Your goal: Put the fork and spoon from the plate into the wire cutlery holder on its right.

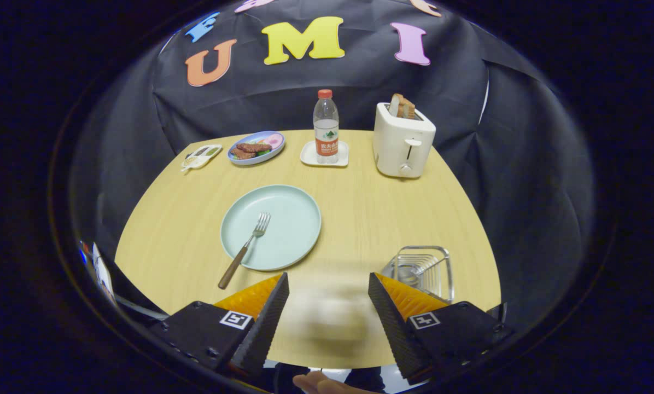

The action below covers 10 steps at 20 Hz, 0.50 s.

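Your gripper (328,306) is wide open and holds nothing: the two black ribbed fingers (261,323) stand well apart, and between them lies only bare table and a pale blurred patch that you cannot make out as any object.

The round pale green plate (294,241) lies just ahead of the fingers, a little toward the left one. On it rests the metal fork with the brown wooden handle (246,249), tines pointing away from you and the handle running back over the plate's near rim toward your left finger. That overhanging handle is the natural place to take it, since it sits clear of the plate's surface and leaves room for a finger on each side.

The clear wire cutlery holder (425,269) stands just ahead of your right finger, partly hidden behind its orange back. Something slim and metallic seems to lie inside it; whether that is the spoon cannot be told, but no spoon lies on the plate, so the fork looks to be the piece left to move.

The tool is held low over the near edge of the light wooden table (392,208), tilted down and looking forward, centred between plate and holder. Your next reach would likely call for a swing to the left.

Far beyond the fingers stand a water bottle (326,127), a white toaster (402,139) and a blue plate of food (256,147), all well clear of the work.
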Available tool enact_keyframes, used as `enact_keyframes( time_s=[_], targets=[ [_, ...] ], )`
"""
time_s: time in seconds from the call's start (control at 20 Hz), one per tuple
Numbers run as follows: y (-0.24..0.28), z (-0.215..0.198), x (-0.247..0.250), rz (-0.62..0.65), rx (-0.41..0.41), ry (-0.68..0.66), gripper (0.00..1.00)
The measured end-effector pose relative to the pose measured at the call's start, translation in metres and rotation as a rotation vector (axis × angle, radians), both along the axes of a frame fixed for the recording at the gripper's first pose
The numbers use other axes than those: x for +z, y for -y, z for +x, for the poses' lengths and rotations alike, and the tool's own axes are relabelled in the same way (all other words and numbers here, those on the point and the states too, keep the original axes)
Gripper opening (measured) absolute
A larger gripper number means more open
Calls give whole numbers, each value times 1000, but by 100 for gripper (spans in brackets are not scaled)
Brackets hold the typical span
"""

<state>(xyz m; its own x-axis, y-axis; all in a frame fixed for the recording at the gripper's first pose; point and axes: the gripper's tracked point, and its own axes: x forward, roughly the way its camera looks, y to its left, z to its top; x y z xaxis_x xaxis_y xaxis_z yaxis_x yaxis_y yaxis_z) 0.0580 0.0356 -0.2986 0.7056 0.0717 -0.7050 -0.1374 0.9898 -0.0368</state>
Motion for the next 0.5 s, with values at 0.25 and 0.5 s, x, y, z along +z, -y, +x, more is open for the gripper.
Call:
enact_keyframes(
  time_s=[0.25,0.5],
  targets=[
    [-58,13,-31,10,10,-60,96],
    [-104,24,-49,57,-45,-83,98]
  ],
)
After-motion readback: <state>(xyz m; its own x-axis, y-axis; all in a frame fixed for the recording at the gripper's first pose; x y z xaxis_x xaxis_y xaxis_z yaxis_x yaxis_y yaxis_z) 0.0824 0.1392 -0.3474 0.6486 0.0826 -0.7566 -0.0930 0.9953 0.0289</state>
